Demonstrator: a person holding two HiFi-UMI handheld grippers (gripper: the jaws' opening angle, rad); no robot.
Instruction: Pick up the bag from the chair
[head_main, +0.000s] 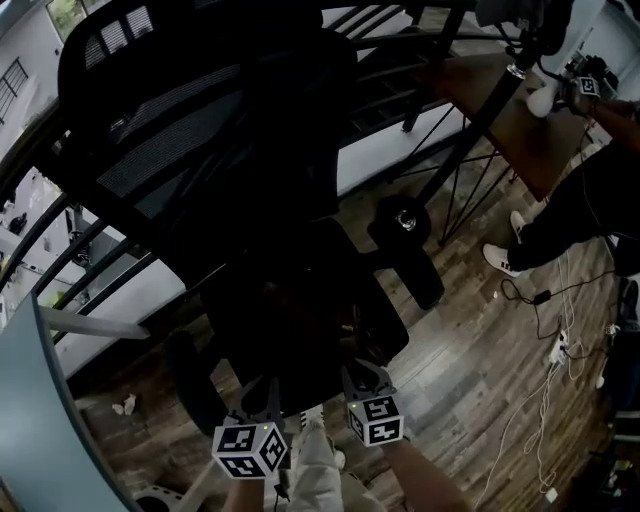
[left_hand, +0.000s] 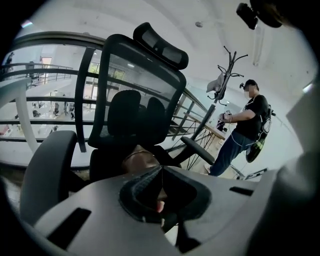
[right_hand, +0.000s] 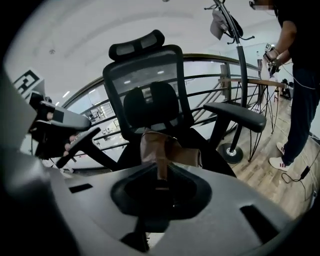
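The right gripper (right_hand: 161, 176) is pinching its jaws fully together on the thin brown strap (right_hand: 161, 166) of the bag (right_hand: 171, 150). In the right gripper view the strap is running straight into the closed tips at 12 o'clock. The left gripper (left_hand: 160, 174) is also holding its jaws tip to tip, and nothing is showing between them. It is hanging just beside the right one, at about 9 o'clock from it.

Just beyond both sets of jaws, the soft brown leather bag is sitting on the seat of the black office chair (right_hand: 150, 85), in front of the mesh backrest. Whether its base is already clearing the cushion is too dark to tell from the head view.

The step in hand looks like the lift itself. It is probably calling for a straight upward pull, so that the strap is loading evenly and not sliding out sideways. The bag will likely be sagging and swinging below the single pinch point. Raising it slowly and bringing it back toward 6 o'clock, between the armrests, should be keeping it off the right armrest (right_hand: 235, 114) at 2 o'clock.

Further out, a curved railing (right_hand: 210, 60) is circling behind the chair. At 3 o'clock a person (right_hand: 300, 90) is standing on the wooden floor (right_hand: 270, 175).
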